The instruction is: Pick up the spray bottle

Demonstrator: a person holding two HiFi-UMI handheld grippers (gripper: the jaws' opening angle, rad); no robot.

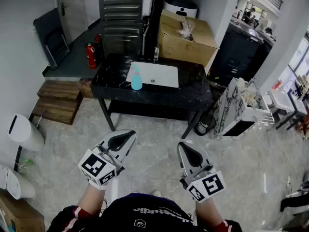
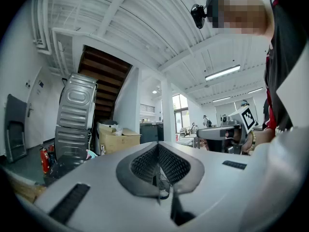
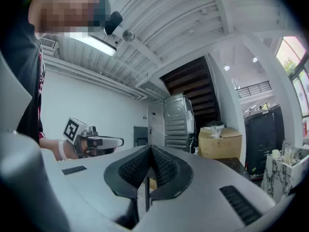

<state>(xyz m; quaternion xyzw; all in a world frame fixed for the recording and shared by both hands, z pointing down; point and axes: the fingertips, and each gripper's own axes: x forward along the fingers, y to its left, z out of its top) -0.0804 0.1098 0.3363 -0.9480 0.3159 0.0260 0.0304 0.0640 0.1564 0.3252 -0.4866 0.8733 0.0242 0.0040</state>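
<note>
Head view: black counter (image 1: 193, 93) standing well ahead, white basin (image 1: 164, 74) sitting in it. Left gripper (image 1: 123, 138) and right gripper (image 1: 188, 151) hanging level, jaws pressed together, holding nothing. Spray bottle (image 1: 136, 79) standing at basin's left edge; jaws arriving unopened risk toppling it.

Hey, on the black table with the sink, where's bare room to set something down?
Bare black table right of the sink, out to the edge; also a patch left of the spray bottle. Crowded at the back by the faucet and cardboard box.
</note>
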